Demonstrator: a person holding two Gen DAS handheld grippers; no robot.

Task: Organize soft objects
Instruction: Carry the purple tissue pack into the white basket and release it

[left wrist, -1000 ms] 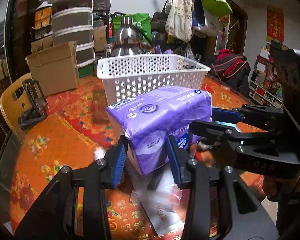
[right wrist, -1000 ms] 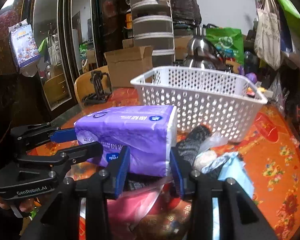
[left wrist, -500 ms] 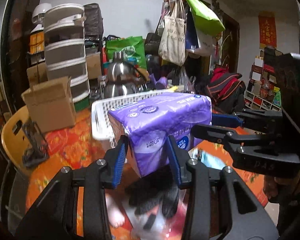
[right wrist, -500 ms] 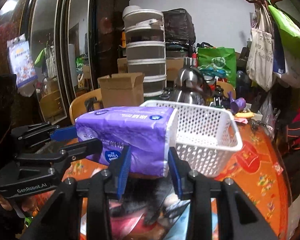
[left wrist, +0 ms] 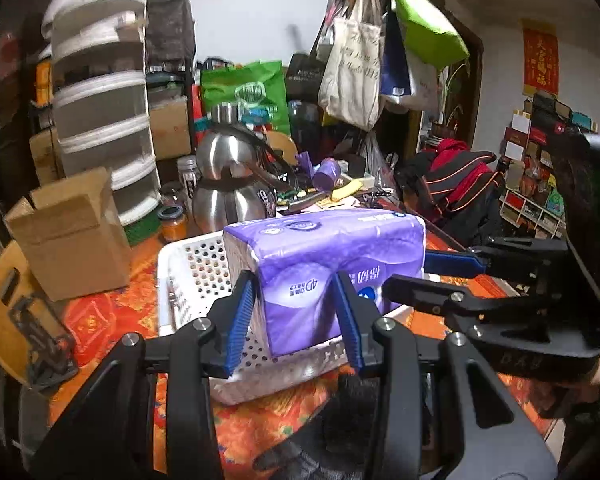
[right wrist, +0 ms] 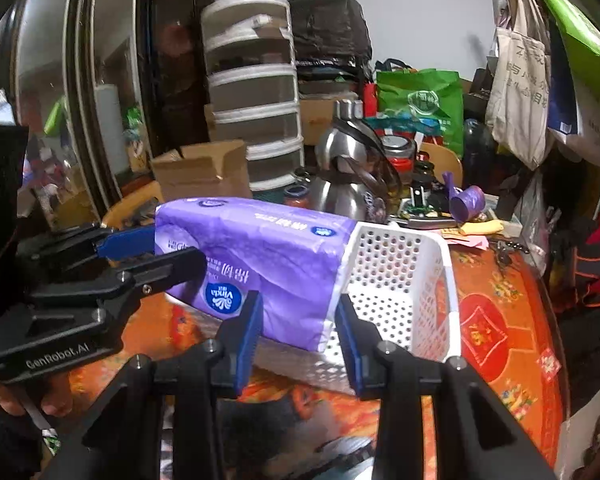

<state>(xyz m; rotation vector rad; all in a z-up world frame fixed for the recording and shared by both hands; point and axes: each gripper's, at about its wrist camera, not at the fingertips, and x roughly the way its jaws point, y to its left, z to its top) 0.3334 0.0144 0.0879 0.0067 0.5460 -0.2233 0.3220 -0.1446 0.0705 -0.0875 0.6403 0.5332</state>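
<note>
A purple tissue pack (left wrist: 324, 264) is held by both grippers above the white perforated basket (left wrist: 192, 276). My left gripper (left wrist: 296, 316) is shut on one end of the pack. My right gripper (right wrist: 298, 326) is shut on the other end of the pack (right wrist: 260, 256). The right gripper also shows in the left wrist view (left wrist: 432, 276), and the left gripper in the right wrist view (right wrist: 160, 252). The pack hangs over the basket's near left part (right wrist: 400, 280). A black glove (left wrist: 340, 420) lies on the table below the grippers.
The basket stands on a red-orange patterned tablecloth (right wrist: 500, 320). A steel kettle (left wrist: 228, 184), a cardboard box (left wrist: 72, 232), a purple cup (left wrist: 326, 172) and stacked plastic drawers (left wrist: 104, 108) crowd the back. Bags hang on a rack (left wrist: 352, 72).
Both grippers have lifted the tissue pack and carried it forward, from in front of the basket to above the basket's inside. The soft items on the table dropped out of view below.
</note>
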